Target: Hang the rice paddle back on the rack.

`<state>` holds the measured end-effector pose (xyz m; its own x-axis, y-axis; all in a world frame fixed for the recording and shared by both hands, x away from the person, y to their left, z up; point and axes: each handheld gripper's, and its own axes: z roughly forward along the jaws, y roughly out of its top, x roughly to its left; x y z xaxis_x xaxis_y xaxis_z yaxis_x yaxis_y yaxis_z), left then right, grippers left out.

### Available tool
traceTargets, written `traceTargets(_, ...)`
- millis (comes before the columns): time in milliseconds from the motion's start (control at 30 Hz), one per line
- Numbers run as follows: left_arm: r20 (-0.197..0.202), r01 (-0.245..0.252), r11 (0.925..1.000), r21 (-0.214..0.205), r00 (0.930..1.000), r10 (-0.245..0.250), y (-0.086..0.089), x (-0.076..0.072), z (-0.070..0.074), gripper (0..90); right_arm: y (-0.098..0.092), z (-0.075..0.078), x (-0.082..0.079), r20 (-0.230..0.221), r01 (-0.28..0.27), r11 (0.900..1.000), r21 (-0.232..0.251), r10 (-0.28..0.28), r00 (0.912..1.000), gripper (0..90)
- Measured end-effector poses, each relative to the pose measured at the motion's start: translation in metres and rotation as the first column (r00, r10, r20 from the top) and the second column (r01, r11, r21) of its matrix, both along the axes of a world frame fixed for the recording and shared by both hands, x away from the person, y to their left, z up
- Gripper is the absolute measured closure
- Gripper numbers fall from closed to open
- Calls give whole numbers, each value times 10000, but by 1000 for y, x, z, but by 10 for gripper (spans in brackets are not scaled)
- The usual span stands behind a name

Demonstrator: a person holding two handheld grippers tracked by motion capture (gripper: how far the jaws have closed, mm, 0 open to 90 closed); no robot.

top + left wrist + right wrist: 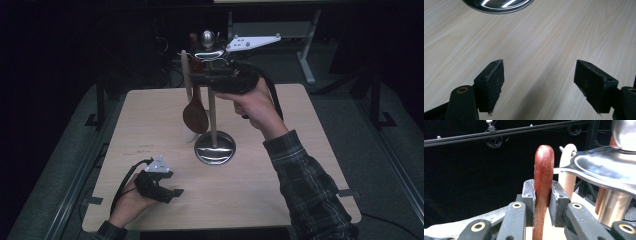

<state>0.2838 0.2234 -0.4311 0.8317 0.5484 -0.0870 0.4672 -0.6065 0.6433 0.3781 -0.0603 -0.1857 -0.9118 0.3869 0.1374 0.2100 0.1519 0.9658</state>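
Observation:
A metal utensil stand with a round base and a hooked top plate rises at the table's middle. A dark red-brown wooden spoon hangs bowl down beside its pole. My right gripper is shut on the spoon's handle just below its rounded tip, next to the top plate. A pale wooden utensil hangs behind the spoon. My left gripper rests open on the table near the front left, with nothing between its fingers; the stand's base lies ahead of it.
The light wooden table sits on a dark floor, with black frame legs at its sides. A white table leg and cables lie beyond the far edge. The person's plaid sleeve crosses the right side of the table.

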Motion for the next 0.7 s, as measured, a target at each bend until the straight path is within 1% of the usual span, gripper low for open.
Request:
traceTargets(67,-4,10,10000,36,10000,-10,0,0,0,239,-1,-1,2,-4,126,9999,-79,-126,9999,767)
traceTargets(233,-45,17,10000,3,10000,-17,-1,0,-1,239,-3,-4,1,75,110,9999,-38,-109,9999,754)
traceTargets(267,-20,16,10000,24,10000,-16,-1,0,-1,239,-3,-6,-1,163,83,9998,-168,-80,9998,705)
traceTargets(333,-32,25,10000,15,10000,-25,-1,0,-1,239,-3,-9,-3,236,118,9991,-400,-109,9997,662)
traceTargets(367,-32,25,10000,15,10000,-25,-1,0,-1,239,-3,-9,-3,236,118,9991,-400,-109,9997,662)
traceTargets(400,-25,16,10000,36,10000,-16,-1,0,-1,239,-6,-13,-5,249,116,9989,-454,-105,9996,625)
traceTargets(433,-35,52,10000,85,10000,-52,0,0,-1,239,-6,-13,-5,249,116,9989,-454,-105,9996,625)
traceTargets(467,-38,47,10000,73,10000,-47,0,0,-1,239,-8,-16,-6,250,133,9989,-444,-122,9996,601)
traceTargets(533,12,94,9999,95,10000,-94,0,0,-1,239,-13,-25,-10,294,177,9981,-586,-160,9994,546)
traceTargets(567,33,120,9998,153,9999,-120,0,0,0,239,-13,-25,-10,294,177,9981,-586,-160,9994,546)
traceTargets(600,-66,112,9999,113,9999,-111,-1,0,-1,239,-17,-31,-13,365,278,9973,-675,-254,9990,510)
traceTargets(667,-123,112,9999,86,9999,-111,-1,0,-2,239,-22,-37,-15,348,388,9969,-691,-364,9987,465)
traceTargets(700,-123,112,9999,86,9999,-111,-1,0,-2,239,-22,-37,-15,348,388,9969,-691,-364,9987,465)
